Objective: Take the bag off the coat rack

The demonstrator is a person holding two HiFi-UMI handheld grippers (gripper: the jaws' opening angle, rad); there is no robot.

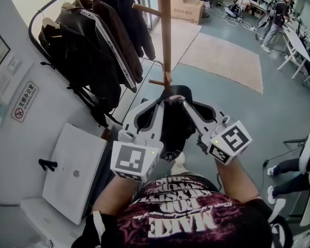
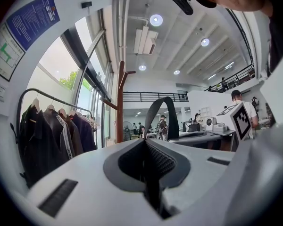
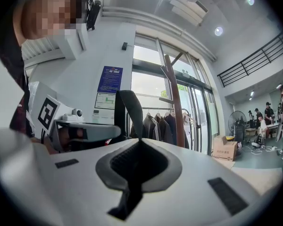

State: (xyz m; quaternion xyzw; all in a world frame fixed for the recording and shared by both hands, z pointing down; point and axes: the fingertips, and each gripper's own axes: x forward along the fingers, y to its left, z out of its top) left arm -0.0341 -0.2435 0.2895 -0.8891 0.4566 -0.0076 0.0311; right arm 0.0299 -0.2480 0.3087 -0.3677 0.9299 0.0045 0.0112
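**A:** Holding anything, those two grippers?

**B:** Both are. The left gripper [image 1: 160, 107] has its jaws pressed together on the black strap [image 2: 166, 108]. The right gripper [image 1: 187, 106] is clenched on the same strap from the other side.

**A:** And the bag?

**B:** The black bag [image 1: 171, 130] hangs under that strap, between the two grippers and close in front of the person's chest.

**A:** Where is the coat rack?

**B:** The wooden coat rack [image 1: 166, 30] stands just beyond the gripper tips. In the head view the strap's loop arches up right below one of its lower pegs [image 1: 157, 81]. In the left gripper view the loop stands to the right of the pole, apart from it. I cannot tell whether it touches the peg.

**A:** What else is around?

**B:** Dark jackets [image 1: 93, 50] hang on a rail to the left. A pale rug [image 1: 222, 61] lies on the floor beyond.
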